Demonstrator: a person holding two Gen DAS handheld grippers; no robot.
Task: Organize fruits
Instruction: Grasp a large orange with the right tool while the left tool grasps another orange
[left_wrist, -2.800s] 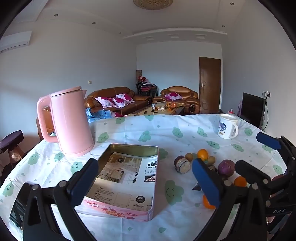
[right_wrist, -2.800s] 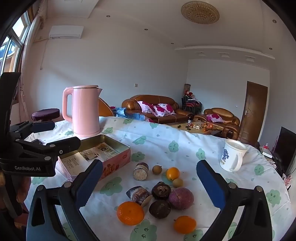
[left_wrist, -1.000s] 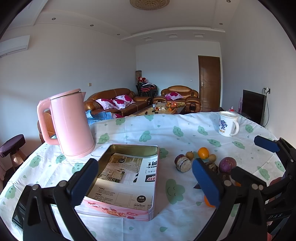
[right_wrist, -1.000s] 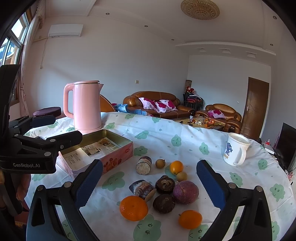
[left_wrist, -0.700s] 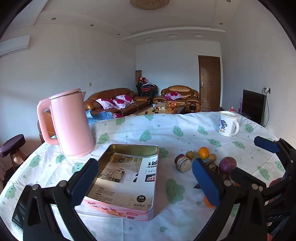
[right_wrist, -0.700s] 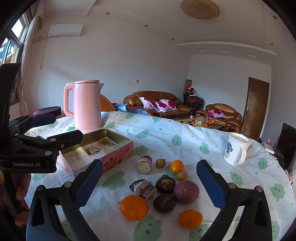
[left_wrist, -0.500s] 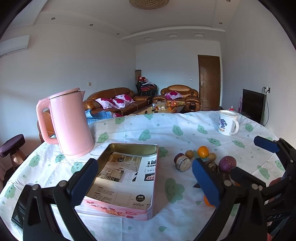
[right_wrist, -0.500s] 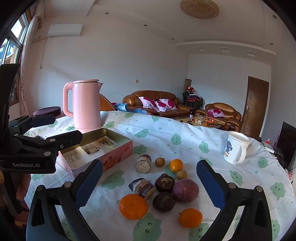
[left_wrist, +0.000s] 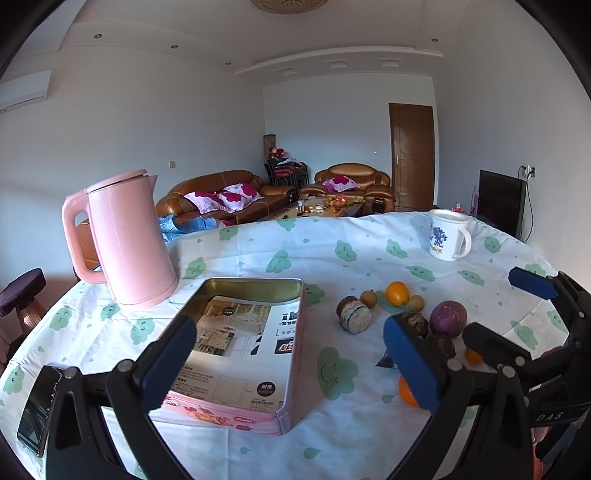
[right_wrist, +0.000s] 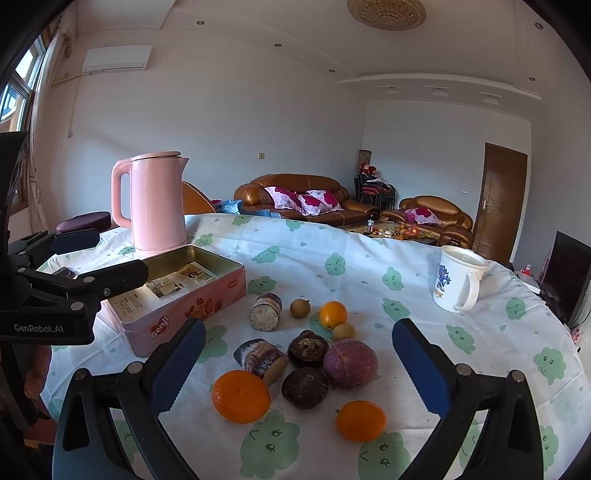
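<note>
The right gripper (right_wrist: 295, 362) was spread wide and empty above the fruits (right_wrist: 306, 354), which lay loose near the table's (right_wrist: 498, 332) front edge. The left gripper (left_wrist: 284, 354), also spread and empty, hung over the open tin (left_wrist: 243, 339) at the front left. I think the best first pick was the big orange (right_wrist: 241, 396); the jaws should close around its middle, gently, because it rolls. A kettle (right_wrist: 155, 201) stood behind the tin, a mug (right_wrist: 456, 282) towards the right edge; neither blocked the way.
</note>
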